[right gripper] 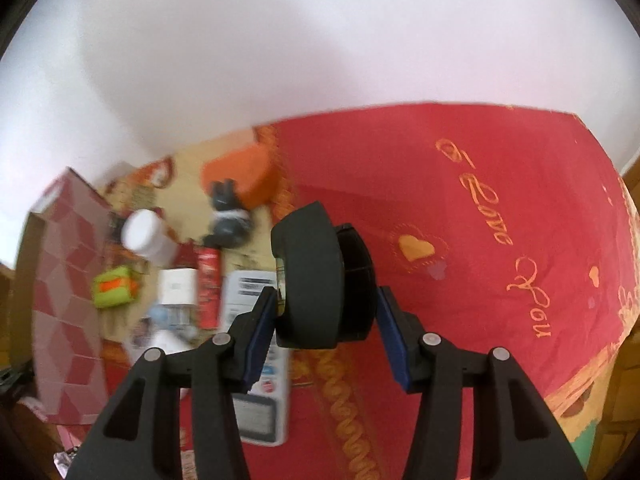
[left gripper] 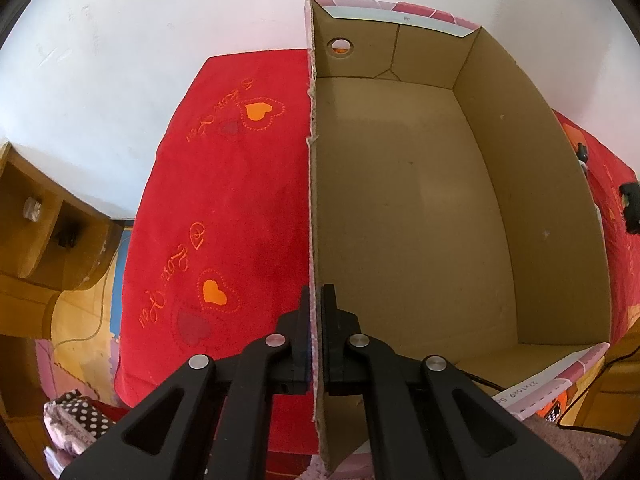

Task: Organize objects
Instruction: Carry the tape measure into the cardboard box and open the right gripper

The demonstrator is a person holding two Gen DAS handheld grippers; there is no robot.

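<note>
My left gripper (left gripper: 316, 300) is shut on the near left wall of an open cardboard box (left gripper: 400, 208), one finger inside and one outside; the box's floor is bare. In the right wrist view my right gripper (right gripper: 326, 304) is shut on a round black case (right gripper: 320, 276), held on edge a little above the red blanket (right gripper: 480, 200). The blue pads (right gripper: 262, 336) press its two sides. Left of it lie several small items: a white jar (right gripper: 144, 234), a red tube (right gripper: 209, 280), a green and orange pouch (right gripper: 114, 286), a white remote (right gripper: 260, 412) and an orange heart-shaped cushion (right gripper: 240, 172).
The box's patterned pink outer wall (right gripper: 68, 300) stands at the left edge of the right wrist view. A black gadget (right gripper: 228, 216) lies below the orange cushion. Wooden shelving (left gripper: 36, 232) stands beyond the blanket's left edge. The blanket's right half (right gripper: 520, 240) holds only embroidery.
</note>
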